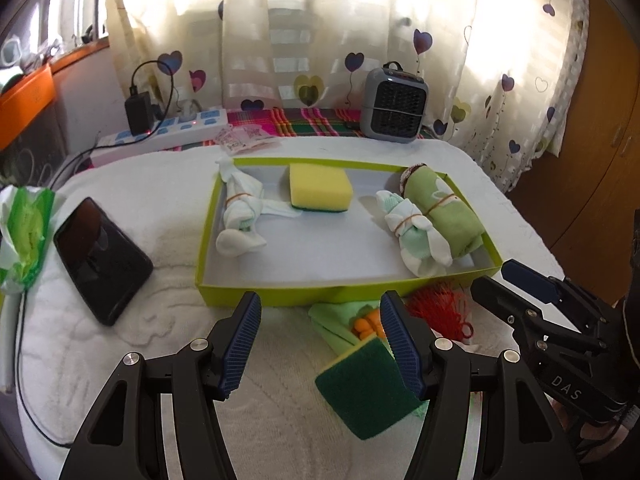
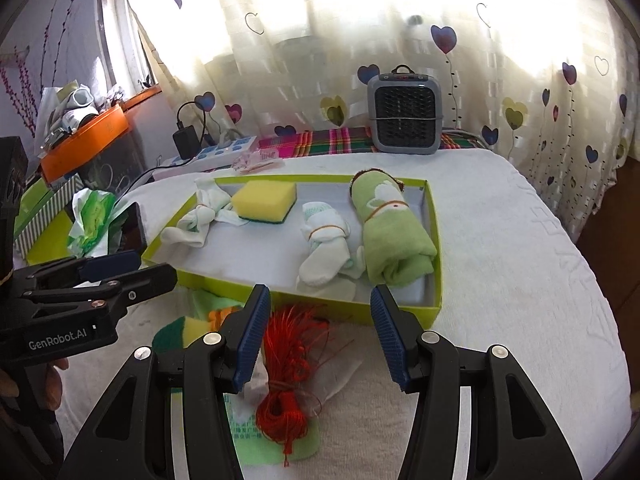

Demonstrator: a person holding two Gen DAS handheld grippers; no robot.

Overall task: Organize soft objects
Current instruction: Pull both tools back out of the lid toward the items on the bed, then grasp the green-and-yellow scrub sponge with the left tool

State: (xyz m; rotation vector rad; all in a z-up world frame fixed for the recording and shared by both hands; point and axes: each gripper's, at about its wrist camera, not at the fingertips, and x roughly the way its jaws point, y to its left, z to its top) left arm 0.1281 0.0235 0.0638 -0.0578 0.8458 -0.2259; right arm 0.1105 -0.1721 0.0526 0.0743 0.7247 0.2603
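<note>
Both tongs, left gripper (image 1: pixel 320 344) and right gripper (image 2: pixel 316 336), gape empty; the red thread bundle (image 2: pixel 286 364) (loose strands) could snag near the tray (image 2: pixel 280 298) front edge.

A: What lies in the shallow lime-green cardboard tray (image 1: pixel 208 224) at frame centre?
B: Two banded white sock bundles (image 1: pixel 240 216) (image 1: pixel 416 232), a yellow sponge (image 1: pixel 320 188), a rolled green towel (image 1: pixel 444 208)

A: Below it?
B: A green-faced sponge (image 1: pixel 364 384), tilted, beside a red thread skein (image 2: pixel 288 364)
</note>
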